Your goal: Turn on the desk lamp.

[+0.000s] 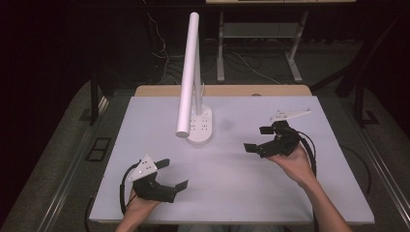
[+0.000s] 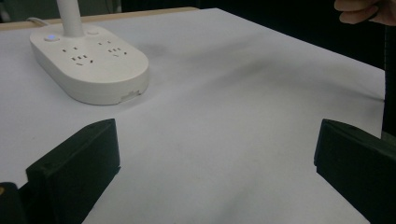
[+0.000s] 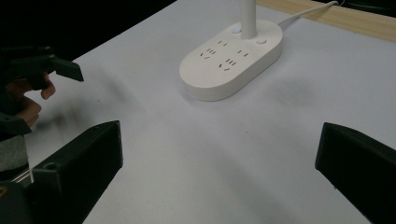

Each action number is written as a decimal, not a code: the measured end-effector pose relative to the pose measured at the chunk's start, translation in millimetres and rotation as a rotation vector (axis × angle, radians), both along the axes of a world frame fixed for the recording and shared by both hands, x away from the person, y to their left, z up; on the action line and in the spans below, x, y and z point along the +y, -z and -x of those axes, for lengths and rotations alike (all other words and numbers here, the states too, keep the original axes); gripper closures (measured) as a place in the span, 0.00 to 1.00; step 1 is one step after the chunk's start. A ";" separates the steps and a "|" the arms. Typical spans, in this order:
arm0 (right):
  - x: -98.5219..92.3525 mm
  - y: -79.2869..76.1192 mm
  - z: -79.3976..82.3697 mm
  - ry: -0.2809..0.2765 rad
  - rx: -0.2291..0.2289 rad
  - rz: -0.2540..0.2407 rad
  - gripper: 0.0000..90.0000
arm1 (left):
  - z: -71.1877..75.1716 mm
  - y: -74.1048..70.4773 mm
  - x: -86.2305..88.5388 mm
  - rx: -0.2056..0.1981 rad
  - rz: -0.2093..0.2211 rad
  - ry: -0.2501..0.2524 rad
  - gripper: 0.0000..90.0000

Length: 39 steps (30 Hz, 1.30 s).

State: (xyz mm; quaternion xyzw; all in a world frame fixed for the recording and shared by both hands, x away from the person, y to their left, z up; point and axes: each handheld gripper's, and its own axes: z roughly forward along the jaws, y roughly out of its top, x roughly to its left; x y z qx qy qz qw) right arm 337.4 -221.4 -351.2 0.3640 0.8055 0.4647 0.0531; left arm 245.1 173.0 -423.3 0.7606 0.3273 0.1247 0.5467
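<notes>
Near the tabletop's (image 1: 232, 179) front-left corner: left gripper (image 1: 170, 174), jaws spread wide, gripping nothing, hovering just above the bare white surface, apparently at rest and aimed toward the lamp. Farther in, toward the right edge: right gripper (image 1: 257, 138), likewise wide and empty, angled at the same target. Beyond both, toward the middle of the far edge: desk lamp (image 1: 189, 72) on its socketed base (image 1: 202, 126), untouched, likely parked clear to leave working room.
</notes>
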 end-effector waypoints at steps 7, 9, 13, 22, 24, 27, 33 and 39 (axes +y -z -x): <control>10.8 -5.3 -13.8 0.004 0.002 -0.006 0.00 | 0.0 -0.1 0.3 -0.001 -0.001 0.003 0.00; 12.3 -5.7 -15.8 0.004 -0.003 -0.003 0.00 | 0.1 -0.1 0.3 -0.001 -0.001 0.003 0.00; 20.1 -7.8 -25.9 0.002 0.004 -0.010 0.00 | 0.1 -0.2 0.3 -0.001 0.000 0.003 0.00; 30.9 -9.2 -42.5 0.022 0.016 -0.017 0.00 | 0.3 -0.5 1.1 -0.003 0.002 0.001 0.00; 34.4 -9.0 -48.9 0.030 0.019 -0.015 0.00 | 0.3 -0.6 1.3 -0.005 -0.001 0.002 0.00; 37.8 -7.5 -54.6 0.040 0.026 -0.019 0.00 | 0.5 -0.8 1.5 -0.006 0.000 0.001 0.00; 42.4 -1.7 -63.5 0.056 0.049 -0.015 0.00 | 0.7 -1.0 2.0 -0.007 0.004 -0.002 0.00; 46.1 3.3 -74.7 0.080 0.065 -0.026 0.00 | 0.6 -1.0 2.2 -0.007 0.003 0.001 0.00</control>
